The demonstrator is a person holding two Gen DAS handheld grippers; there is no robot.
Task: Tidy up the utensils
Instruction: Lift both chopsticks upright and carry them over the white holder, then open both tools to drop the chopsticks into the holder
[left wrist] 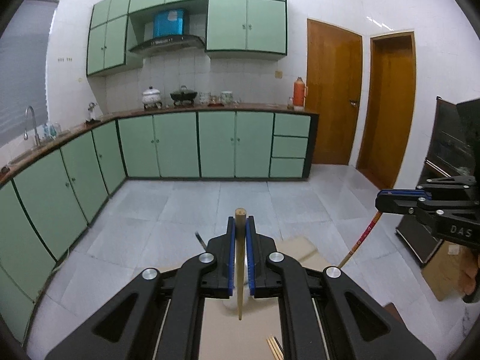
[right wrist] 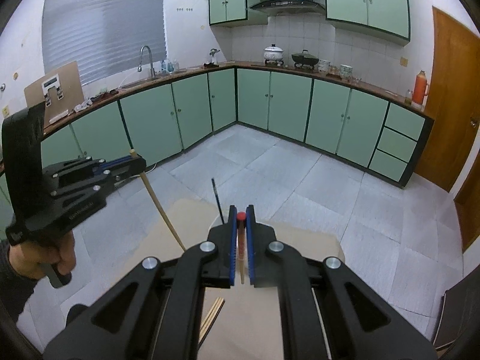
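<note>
My left gripper (left wrist: 240,222) is shut on a plain wooden chopstick (left wrist: 239,270) that hangs tip-down between the blue pads; the same chopstick (right wrist: 159,204) shows in the right wrist view under that gripper (right wrist: 141,162). My right gripper (right wrist: 241,214) is shut on a red-topped chopstick (right wrist: 241,249), seen from the left wrist as a red patterned chopstick (left wrist: 364,235) below the right gripper (left wrist: 379,201). Both are held above a beige tabletop (right wrist: 186,219). A white holder (left wrist: 231,303) lies mostly hidden beneath the jaws, with a thin dark stick (right wrist: 217,201) rising from it.
Several loose wooden chopsticks (right wrist: 213,315) lie on the tabletop near its front. A person's hand (right wrist: 64,255) grips the left tool. Green kitchen cabinets (left wrist: 177,144) and a grey tiled floor (left wrist: 210,204) lie beyond; a dark cabinet (left wrist: 450,150) stands at the right.
</note>
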